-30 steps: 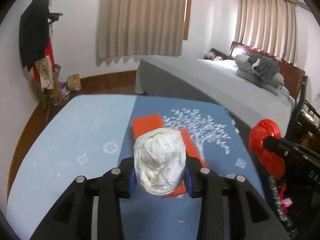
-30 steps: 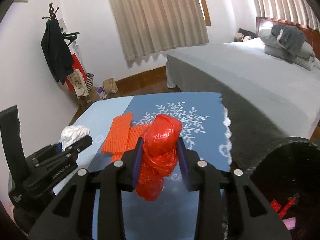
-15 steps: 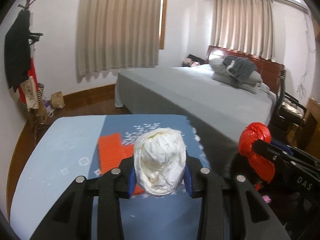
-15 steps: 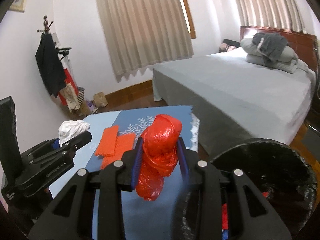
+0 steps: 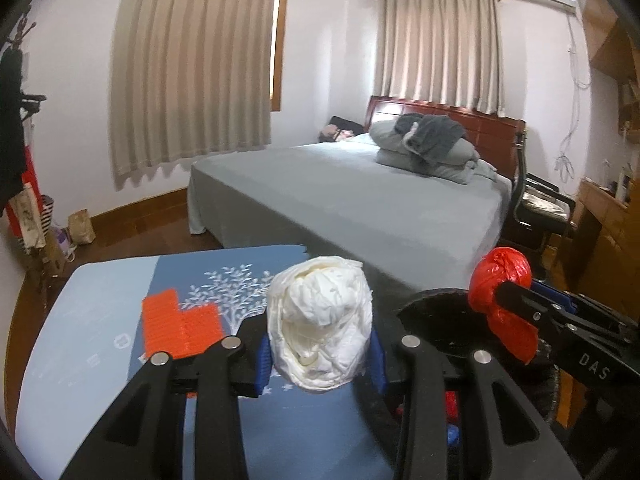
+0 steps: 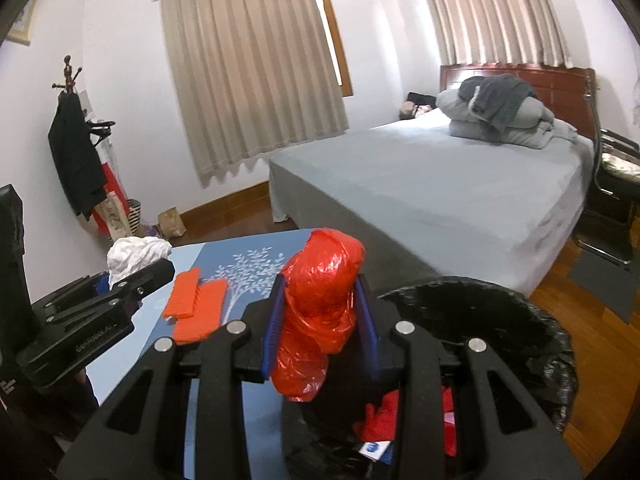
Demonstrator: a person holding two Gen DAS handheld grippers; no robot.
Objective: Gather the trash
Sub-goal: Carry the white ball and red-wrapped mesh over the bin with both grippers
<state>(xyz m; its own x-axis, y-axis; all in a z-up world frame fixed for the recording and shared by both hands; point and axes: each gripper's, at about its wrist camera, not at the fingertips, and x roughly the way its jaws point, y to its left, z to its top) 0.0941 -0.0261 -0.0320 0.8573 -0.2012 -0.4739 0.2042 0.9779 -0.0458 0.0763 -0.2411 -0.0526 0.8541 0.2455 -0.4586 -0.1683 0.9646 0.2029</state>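
Note:
My left gripper point(image 5: 320, 354) is shut on a crumpled white plastic bag point(image 5: 320, 320), held above the blue table's right edge. My right gripper point(image 6: 320, 332) is shut on a scrunched red plastic bag point(image 6: 320, 312) and hovers at the rim of a black-lined trash bin point(image 6: 500, 320) that holds red scraps. In the left wrist view the red bag point(image 5: 502, 300) and the right gripper point(image 5: 486, 300) sit over the bin point(image 5: 432, 304). The left gripper point(image 6: 138, 272) with its white bag point(image 6: 136, 256) shows at the left of the right wrist view. Orange netting point(image 5: 180, 322) lies on the table.
The blue tablecloth point(image 5: 88, 320) with a white tree print covers the table at lower left. A grey bed point(image 5: 360, 204) stands behind the table and bin. A coat rack point(image 6: 74, 152) and bags stand by the left wall, a chair point(image 5: 540, 208) at the right.
Both grippers have swung right and risen with their bags. The table slid left in both views and the black bin came in under the right gripper.

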